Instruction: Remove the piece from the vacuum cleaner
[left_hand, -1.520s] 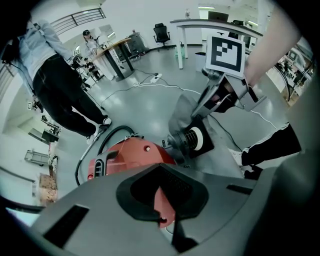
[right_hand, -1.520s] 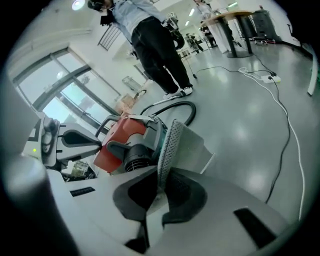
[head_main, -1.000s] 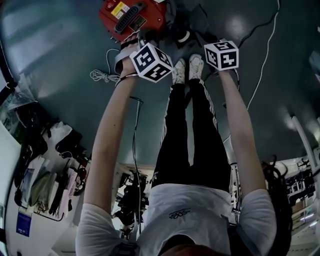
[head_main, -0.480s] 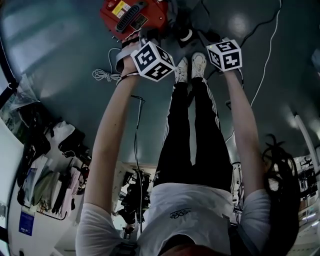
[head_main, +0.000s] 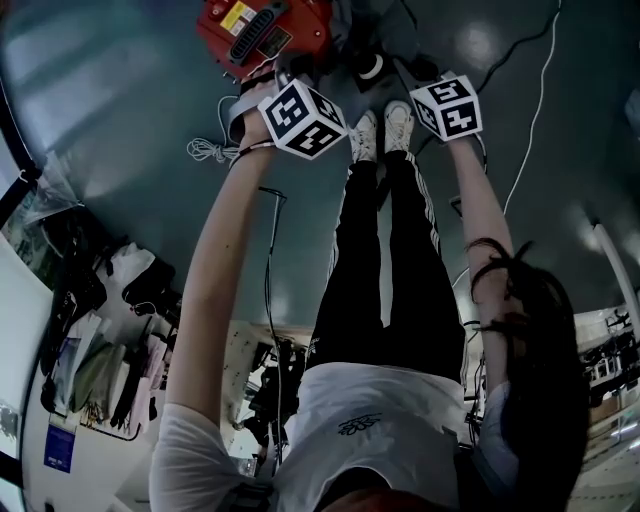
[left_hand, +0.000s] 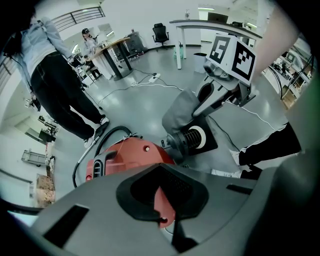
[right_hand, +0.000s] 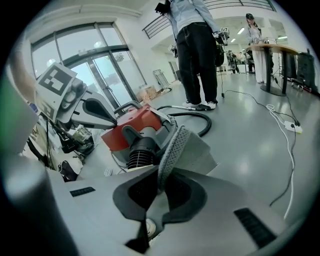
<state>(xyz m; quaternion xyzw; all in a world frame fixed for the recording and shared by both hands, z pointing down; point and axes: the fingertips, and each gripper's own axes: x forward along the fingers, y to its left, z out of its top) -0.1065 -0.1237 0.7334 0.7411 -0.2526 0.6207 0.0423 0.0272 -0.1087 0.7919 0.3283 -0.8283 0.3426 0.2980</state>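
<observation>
Head view shows the red vacuum cleaner on the floor just beyond the person's shoes, with both arms reaching down to it. Left gripper view has the left tongs clenched on a red lip of the vacuum cleaner, which braces it. Right gripper view has the right tongs pinched almost fully shut on the mesh edge of the grey piece beside the vacuum cleaner's black collar; a steady pull straight away from the vacuum cleaner looks best.

The right gripper pinches the grey fabric piece.
</observation>
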